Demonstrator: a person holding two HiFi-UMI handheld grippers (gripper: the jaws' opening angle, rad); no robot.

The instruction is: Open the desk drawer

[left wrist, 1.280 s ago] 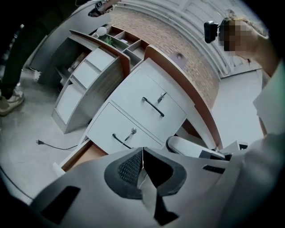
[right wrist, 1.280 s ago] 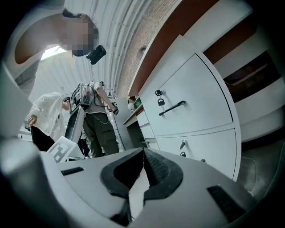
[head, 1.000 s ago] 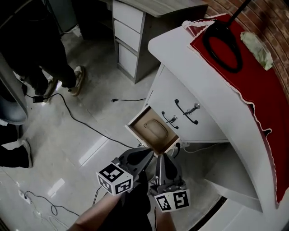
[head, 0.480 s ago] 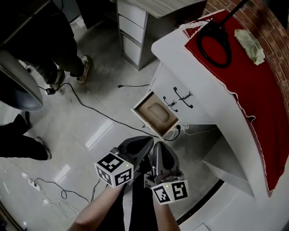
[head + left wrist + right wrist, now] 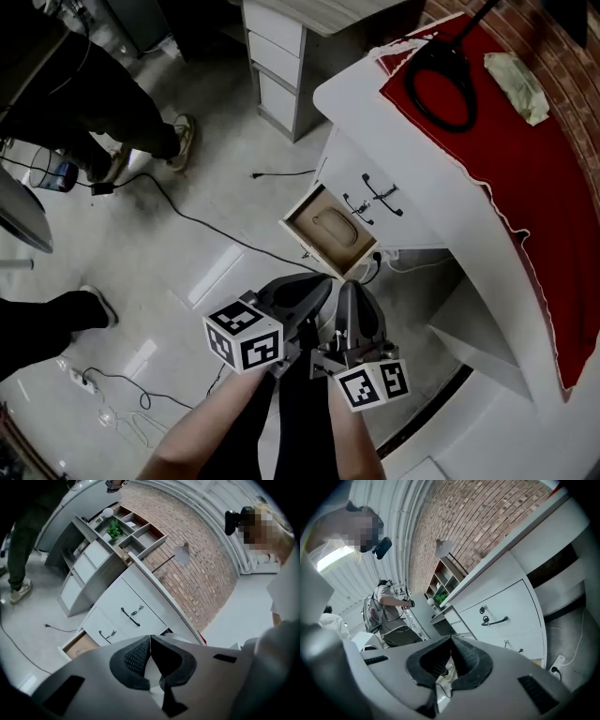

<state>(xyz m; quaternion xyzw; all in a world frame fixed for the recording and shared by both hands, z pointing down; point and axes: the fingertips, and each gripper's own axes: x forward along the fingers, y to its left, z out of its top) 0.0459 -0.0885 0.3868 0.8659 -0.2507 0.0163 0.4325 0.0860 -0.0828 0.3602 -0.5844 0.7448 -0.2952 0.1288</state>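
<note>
Both my claws are closed on nothing. My left claw and right claw hang side by side in front of the white surface, well apart from it. The lower drawer stands pulled out of the surface's front, its wooden bottom showing, under the shut upper drawer. I judge the opening done, or nearly so. The drawer looks like a stiff, light box that should slide straight out. The place to hold it is the thin dark handle on its front. It is hard and probably smooth, so I would clamp across its middle and pull squarely, or a claw could slip off.
</note>
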